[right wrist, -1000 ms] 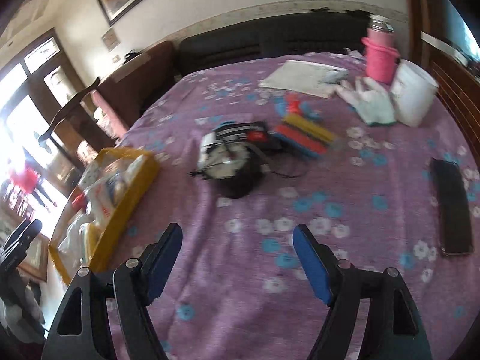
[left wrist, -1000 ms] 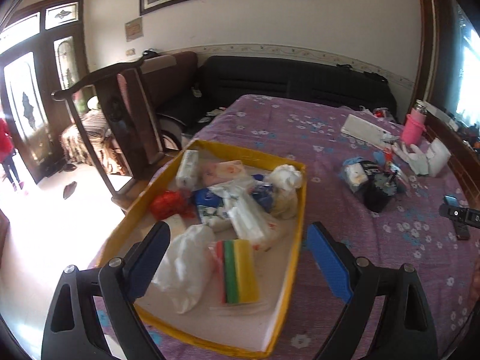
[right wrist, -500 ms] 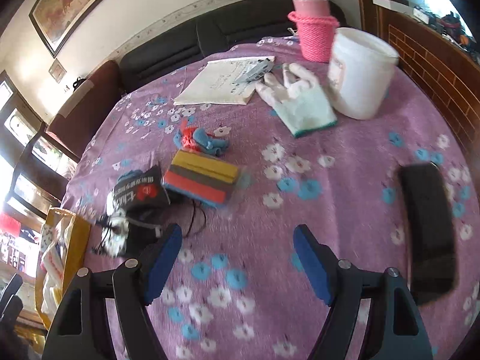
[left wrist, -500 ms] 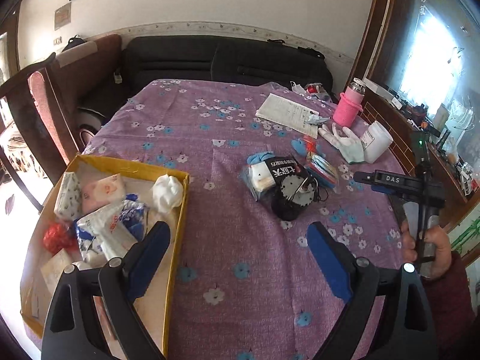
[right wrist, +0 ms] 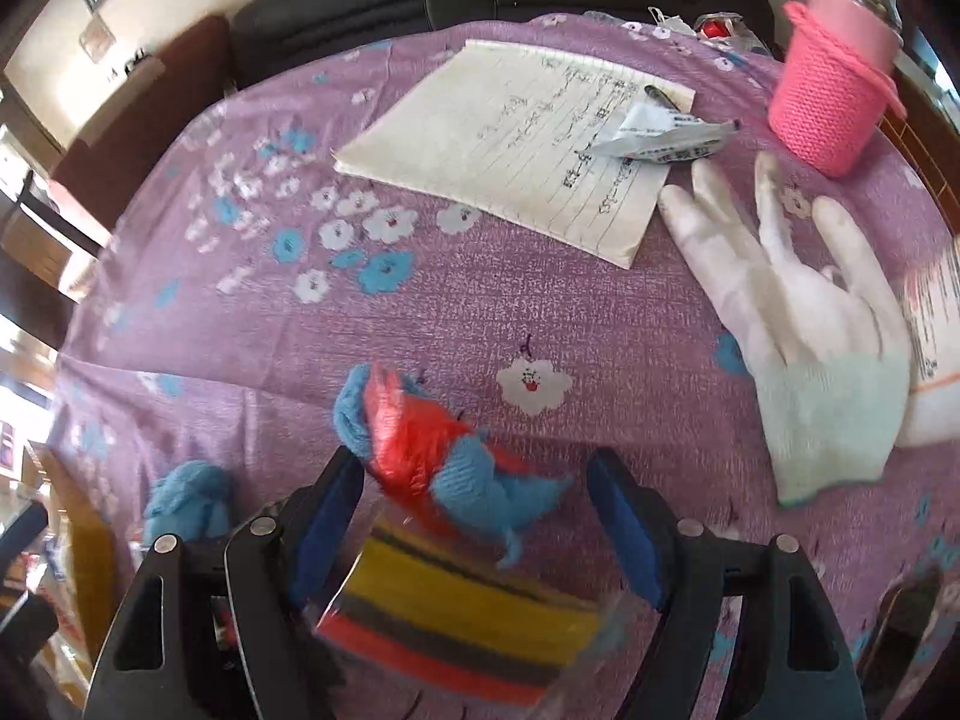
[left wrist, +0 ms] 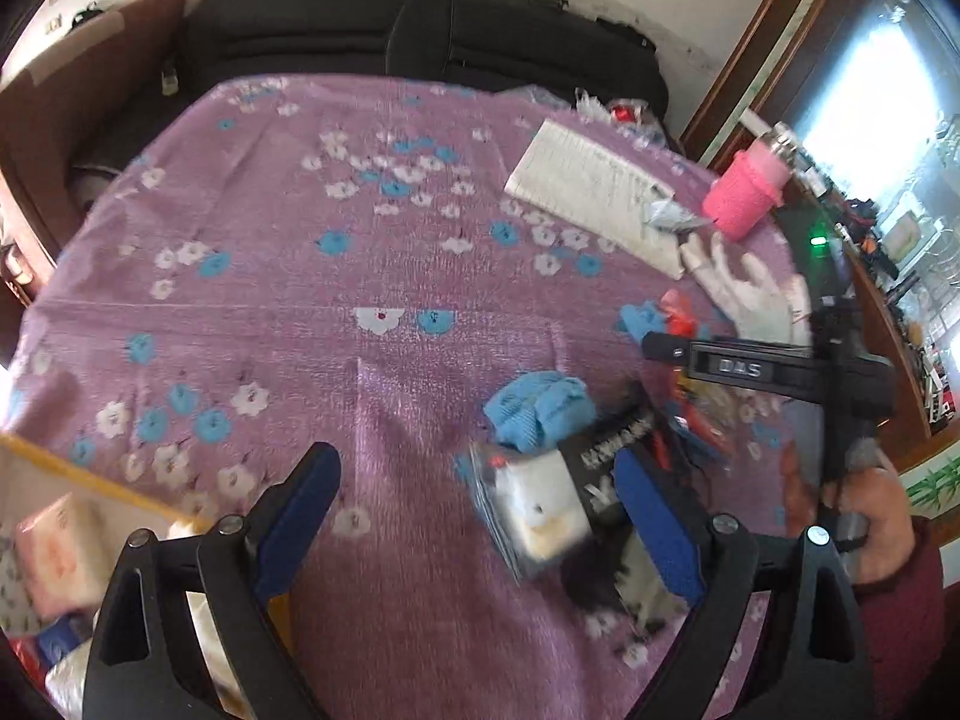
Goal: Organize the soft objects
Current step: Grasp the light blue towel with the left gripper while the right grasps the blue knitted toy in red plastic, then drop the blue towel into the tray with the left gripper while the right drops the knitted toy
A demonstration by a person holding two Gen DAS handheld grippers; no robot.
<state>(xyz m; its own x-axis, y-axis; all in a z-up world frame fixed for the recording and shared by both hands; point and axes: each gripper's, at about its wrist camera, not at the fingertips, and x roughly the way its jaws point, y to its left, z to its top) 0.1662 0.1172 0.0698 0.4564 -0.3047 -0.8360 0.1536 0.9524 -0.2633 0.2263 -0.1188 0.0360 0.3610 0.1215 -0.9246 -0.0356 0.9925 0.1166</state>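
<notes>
My left gripper [left wrist: 477, 474] is open above the purple flowered tablecloth [left wrist: 300, 312]. Just inside its right finger lie a wrapped tissue pack [left wrist: 540, 510], a crumpled blue cloth [left wrist: 537, 411] and a black packet [left wrist: 606, 456]; nothing is gripped. My right gripper [right wrist: 477, 480] hovers low, its jaws closing. A red-and-blue knitted piece [right wrist: 432, 456] and a wrapped striped sponge pack [right wrist: 456, 612] lie between the pads, which do not press on them. The blue cloth [right wrist: 186, 504] lies to its left. A white glove [right wrist: 810, 348] lies at the right.
A yellow tray [left wrist: 90, 477] holding soft packs sits at the lower left. A notebook [right wrist: 516, 138], a pink knitted cup holder [right wrist: 834, 96] and a white tub [right wrist: 936, 360] stand at the far right. A person's hand [left wrist: 882, 510] holds a black tool frame [left wrist: 780, 369].
Both views swung away from the yellow tray and moved right and down over the table. The right gripper came down over the sponge pack and knitted piece, its jaws a little narrower.
</notes>
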